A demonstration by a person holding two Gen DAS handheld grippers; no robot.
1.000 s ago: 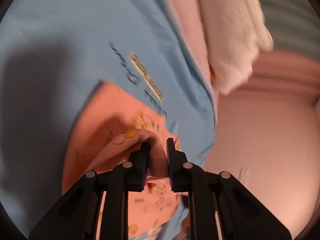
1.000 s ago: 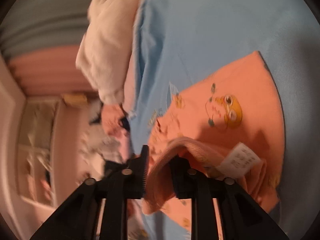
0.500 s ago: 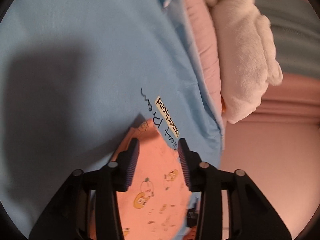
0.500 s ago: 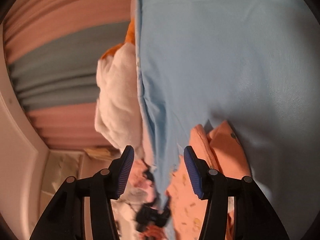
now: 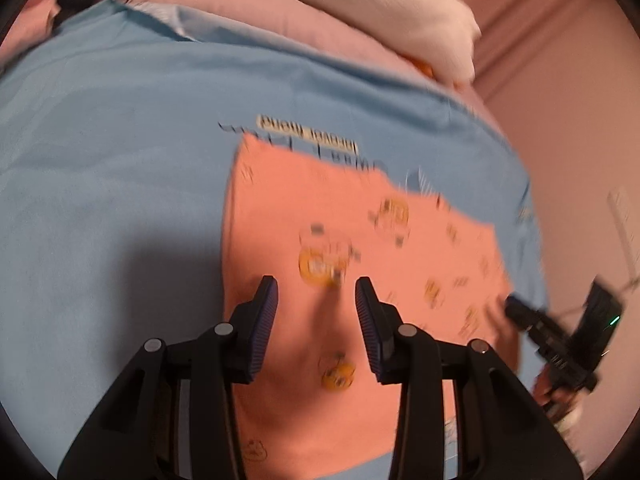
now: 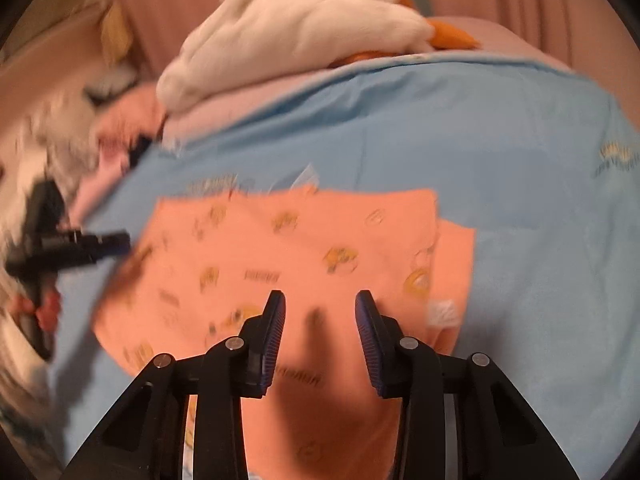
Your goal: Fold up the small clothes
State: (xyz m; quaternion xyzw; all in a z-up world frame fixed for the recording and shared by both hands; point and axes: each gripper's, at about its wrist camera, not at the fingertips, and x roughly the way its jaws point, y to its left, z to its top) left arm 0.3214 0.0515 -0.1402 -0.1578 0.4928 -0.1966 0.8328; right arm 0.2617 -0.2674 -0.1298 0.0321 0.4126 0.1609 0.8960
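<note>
A small orange garment with yellow cartoon prints (image 5: 360, 240) lies flat on a light blue sheet (image 5: 100, 160). My left gripper (image 5: 316, 292) is open and empty, just above the garment's near part. In the right wrist view the same garment (image 6: 288, 248) lies spread, with a white care label (image 6: 442, 312) at its right edge. My right gripper (image 6: 320, 304) is open and empty above the garment's near edge. The other gripper shows at the right edge of the left wrist view (image 5: 560, 344) and at the left edge of the right wrist view (image 6: 60, 248).
A white plush toy with orange parts (image 6: 304, 36) lies on a pink pillow (image 5: 280, 28) at the far side of the sheet. Printed lettering (image 5: 308, 132) marks the sheet behind the garment. Pink curtains (image 5: 560, 60) hang beyond the bed.
Both grippers were shut on the orange garment a second ago. They have opened, let it go and pulled back. The garment now lies flat on the sheet.
</note>
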